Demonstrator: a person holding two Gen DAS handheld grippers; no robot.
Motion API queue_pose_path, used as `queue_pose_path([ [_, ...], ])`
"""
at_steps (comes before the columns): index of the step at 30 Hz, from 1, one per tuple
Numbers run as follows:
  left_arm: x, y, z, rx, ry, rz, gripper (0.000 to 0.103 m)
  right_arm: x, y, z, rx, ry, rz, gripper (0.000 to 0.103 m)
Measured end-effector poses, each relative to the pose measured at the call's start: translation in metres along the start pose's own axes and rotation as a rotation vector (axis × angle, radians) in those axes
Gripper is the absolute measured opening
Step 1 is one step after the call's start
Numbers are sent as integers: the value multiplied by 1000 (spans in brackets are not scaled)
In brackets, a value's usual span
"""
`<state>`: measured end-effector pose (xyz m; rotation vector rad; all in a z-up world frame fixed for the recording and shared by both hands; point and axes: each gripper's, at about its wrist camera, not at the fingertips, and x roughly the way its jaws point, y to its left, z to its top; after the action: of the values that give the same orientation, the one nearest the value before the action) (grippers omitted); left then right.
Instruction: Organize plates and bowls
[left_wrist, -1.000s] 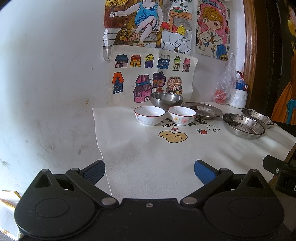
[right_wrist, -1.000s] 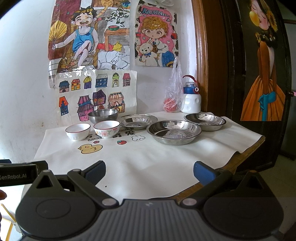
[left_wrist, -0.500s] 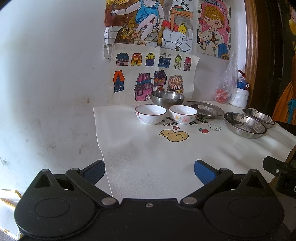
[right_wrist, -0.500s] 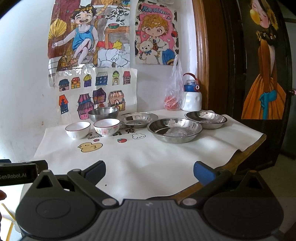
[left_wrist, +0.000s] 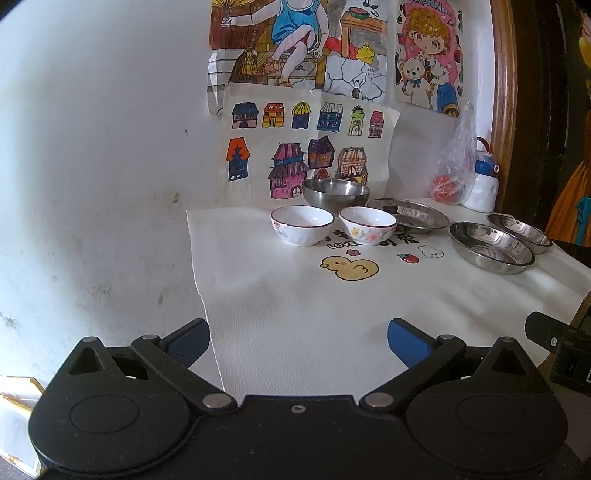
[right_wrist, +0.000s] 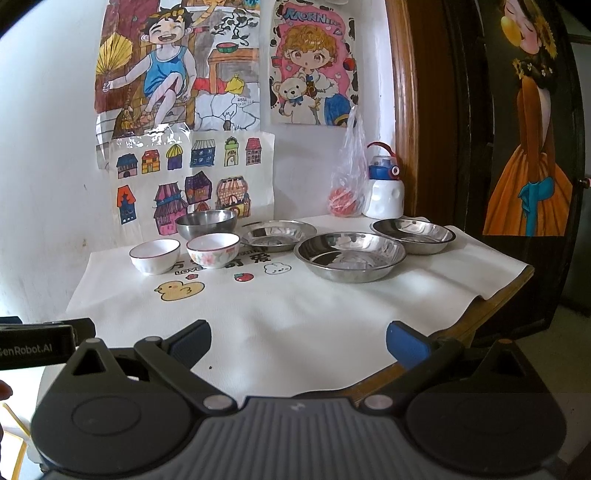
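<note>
Two white ceramic bowls stand side by side on the white table mat: a plain one (left_wrist: 302, 229) (right_wrist: 155, 255) and a flowered one (left_wrist: 368, 229) (right_wrist: 213, 250). Behind them sits a steel bowl (left_wrist: 336, 192) (right_wrist: 206, 222). Three steel plates lie to the right: a far one (left_wrist: 408, 215) (right_wrist: 279, 234), a middle one (left_wrist: 491, 247) (right_wrist: 349, 255) and a right one (left_wrist: 520, 227) (right_wrist: 413, 230). My left gripper (left_wrist: 298, 341) and right gripper (right_wrist: 298, 341) hover open over the mat's near edge, both holding nothing and well short of the dishes.
A plastic bag (right_wrist: 347, 184) and a white bottle with a blue cap (right_wrist: 384, 188) stand at the back right by a wooden door frame (right_wrist: 406, 110). Drawings hang on the wall (left_wrist: 92, 147) behind. The table's right edge (right_wrist: 491, 306) drops off.
Both views have shifted slightly, with the dishes sitting a touch lower in frame. Neither gripper has changed its opening and no dish has moved.
</note>
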<state>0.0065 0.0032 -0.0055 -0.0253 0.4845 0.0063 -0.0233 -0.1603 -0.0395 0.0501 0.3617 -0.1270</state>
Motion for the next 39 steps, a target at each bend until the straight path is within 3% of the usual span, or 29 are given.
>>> queue_pose_path([
  [21, 14, -4, 3, -3, 32, -11, 102, 17, -1, 2, -3, 30, 5, 103],
  [39, 48, -22, 30, 40, 76, -37, 102, 52, -26, 16, 16, 45, -11, 103],
])
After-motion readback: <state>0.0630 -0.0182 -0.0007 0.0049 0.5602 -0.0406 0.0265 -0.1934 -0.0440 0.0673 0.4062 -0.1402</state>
